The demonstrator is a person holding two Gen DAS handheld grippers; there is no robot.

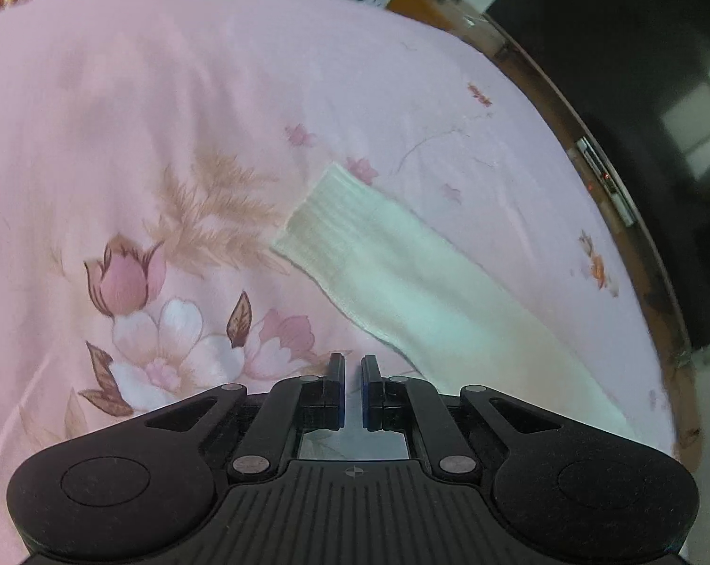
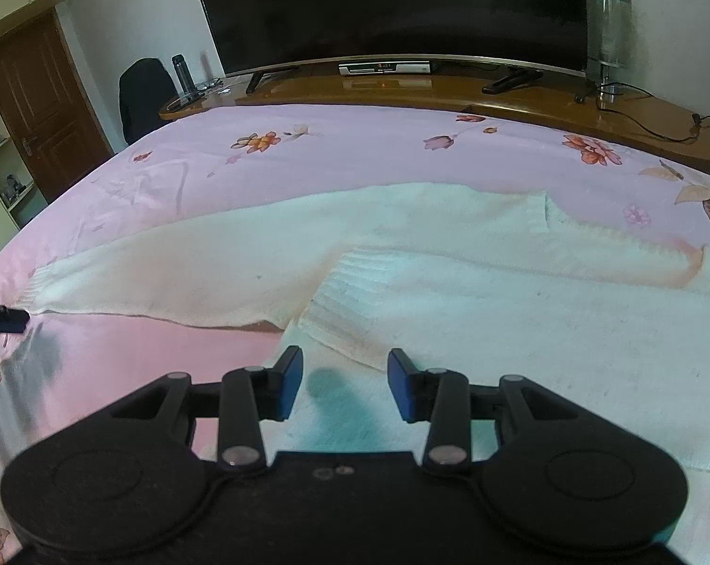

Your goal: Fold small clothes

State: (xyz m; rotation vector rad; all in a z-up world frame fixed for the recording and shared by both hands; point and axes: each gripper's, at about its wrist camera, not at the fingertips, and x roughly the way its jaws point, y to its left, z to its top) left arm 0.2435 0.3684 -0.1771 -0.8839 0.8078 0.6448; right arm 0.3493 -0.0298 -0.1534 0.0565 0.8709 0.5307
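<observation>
White sweater (image 2: 449,273) lies spread on the bed (image 2: 307,150), sleeves unfolded. Left gripper (image 1: 353,367) jaws nearly shut, empty; right gripper (image 2: 345,376) jaws part-open over sleeve cuff (image 2: 350,301). Next: pinch cuff, fold inward.

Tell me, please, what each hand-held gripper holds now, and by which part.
Nothing is held. The left hand-held gripper is shut and empty above the pink floral bedsheet. The right hand-held gripper stands open over the white knitted sweater.
</observation>
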